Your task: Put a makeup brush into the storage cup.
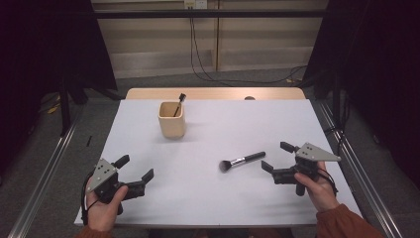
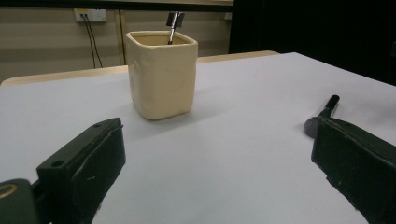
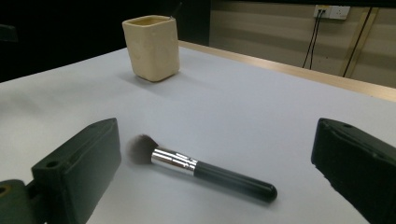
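A cream square cup (image 1: pixel 172 119) (image 2: pixel 161 73) (image 3: pixel 151 46) stands on the white table toward the back left, with a thin dark-tipped brush (image 1: pixel 179 103) (image 2: pixel 173 25) leaning inside it. A makeup brush (image 1: pixel 242 160) (image 3: pixel 201 167) with a black handle, silver ferrule and dark bristles lies flat right of centre; its tip also shows in the left gripper view as the makeup brush (image 2: pixel 322 114). My right gripper (image 1: pixel 277 156) (image 3: pixel 215 177) is open just right of that brush, jaws either side of it in its own view. My left gripper (image 1: pixel 134 168) (image 2: pixel 215 172) is open near the front left, empty.
The white tabletop (image 1: pixel 218 134) has a wooden strip (image 1: pixel 213 93) along its far edge. Metal rails (image 1: pixel 44 168) run along both sides on the floor. Cables (image 1: pixel 198 54) hang from a wall socket behind the table.
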A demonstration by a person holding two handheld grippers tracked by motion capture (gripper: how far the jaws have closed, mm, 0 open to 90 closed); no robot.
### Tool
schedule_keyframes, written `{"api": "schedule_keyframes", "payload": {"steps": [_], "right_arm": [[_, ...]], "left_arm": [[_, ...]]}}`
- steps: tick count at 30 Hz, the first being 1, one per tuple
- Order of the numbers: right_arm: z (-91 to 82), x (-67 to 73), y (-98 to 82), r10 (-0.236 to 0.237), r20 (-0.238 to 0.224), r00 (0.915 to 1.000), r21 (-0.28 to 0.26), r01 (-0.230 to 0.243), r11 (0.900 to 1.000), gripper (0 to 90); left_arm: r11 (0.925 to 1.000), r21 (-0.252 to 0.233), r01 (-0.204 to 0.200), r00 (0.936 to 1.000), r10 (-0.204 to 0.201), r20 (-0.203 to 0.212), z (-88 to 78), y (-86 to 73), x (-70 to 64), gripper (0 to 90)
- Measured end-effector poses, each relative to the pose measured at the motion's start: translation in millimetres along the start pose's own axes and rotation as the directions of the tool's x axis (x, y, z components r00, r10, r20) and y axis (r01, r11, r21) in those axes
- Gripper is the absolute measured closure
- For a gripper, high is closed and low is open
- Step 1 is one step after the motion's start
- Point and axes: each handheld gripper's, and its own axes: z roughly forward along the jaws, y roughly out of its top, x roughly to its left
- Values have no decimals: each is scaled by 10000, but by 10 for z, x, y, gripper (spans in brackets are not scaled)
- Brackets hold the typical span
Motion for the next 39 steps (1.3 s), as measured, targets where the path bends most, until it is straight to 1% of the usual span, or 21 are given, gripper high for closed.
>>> {"api": "schedule_keyframes", "payload": {"steps": [1, 2, 4, 5, 9, 10, 11, 13, 15, 16, 18, 20, 24, 25, 27, 31, 32, 33, 35, 37, 39], "right_arm": [[24, -7, 31, 7, 33, 10000, 49, -7, 10000, 11], [51, -18, 61, -35, 42, 10000, 115, 34, 9999, 6], [107, -40, 114, -36, -79, 10000, 192, 38, 9998, 10], [134, -54, 137, -65, -176, 9998, 283, 70, 9996, 11], [249, -77, 219, -287, -232, 9993, 339, 295, 9990, 28], [276, -76, 239, -367, -232, 9991, 374, 376, 9986, 30], [304, -71, 260, -419, -284, 9987, 430, 431, 9981, 31], [353, -68, 310, -535, -419, 9977, 498, 555, 9972, 32], [403, -67, 368, -596, -480, 9971, 730, 630, 9953, 28], [427, -73, 397, -717, -550, 9959, 828, 761, 9937, 22], [462, -88, 453, -706, -628, 9955, 888, 760, 9931, 19], [500, -108, 496, -783, -527, 9955, 875, 827, 9927, 21], [583, -147, 552, -901, -513, 9946, 1166, 955, 9886, 24], [606, -157, 564, -899, -589, 9942, 1300, 969, 9868, 16], [649, -179, 583, -750, -634, 9952, 1435, 835, 9861, 8], [726, -226, 603, -744, -495, 9960, 1613, 814, 9835, 11], [750, -231, 593, -762, -541, 9956, 1747, 846, 9810, 11], [777, -233, 580, -909, -580, 9942, 1927, 1005, 9761, 11], [829, -231, 551, -1011, -665, 9926, 2255, 1137, 9676, 9], [870, -232, 533, -801, -930, 9924, 2612, 1019, 9599, 13], [900, -226, 530, -879, -1036, 9907, 2948, 1150, 9486, 13]], "left_arm": [[10000, 28, 74, 10000, -74, -19, -7, 6, 2, 30], [10000, -20, 44, 10000, -44, -79, -19, 12, 4, 30], [9998, -158, 125, 9999, -125, -16, -35, 17, 14, 29], [9998, -145, 110, 9999, -111, -73, -35, 14, 18, 30], [10000, 4, 41, 10000, -41, -25, -10, -3, 16, 30], [10000, 11, -51, 10000, 51, -15, -8, -2, 14, 30], [10000, 12, -85, 10000, 85, 36, -7, -2, 13, 30], [9999, 7, -117, 9999, 117, 5, -4, -5, 14, 30], [9999, 42, -128, 9999, 128, -16, -2, -9, 27, 30], [10000, 44, -83, 10000, 83, -17, -5, -9, 33, 30], [10000, -9, 70, 9999, -70, -87, -16, -8, 35, 30], [10000, -33, 44, 9999, -44, -109, -19, -10, 37, 30], [9999, 27, -154, 9998, 154, -144, -19, -3, 27, 30], [9999, 10, -151, 9998, 152, -111, -20, -3, 28, 30], [9999, -22, -98, 9999, 98, -111, -21, -3, 29, 30], [9998, -169, -62, 9999, 60, -92, -28, 2, 34, 30], [9999, -129, -80, 9999, 79, -72, -29, 0, 40, 30], [9999, -118, -66, 10000, 65, -67, -27, -2, 42, 30], [9999, -105, -89, 9999, 88, -79, -25, -2, 41, 30], [9999, -81, -117, 9999, 117, -67, -23, -2, 39, 30], [9999, -74, -120, 9999, 120, -57, -21, -5, 37, 30]]}}
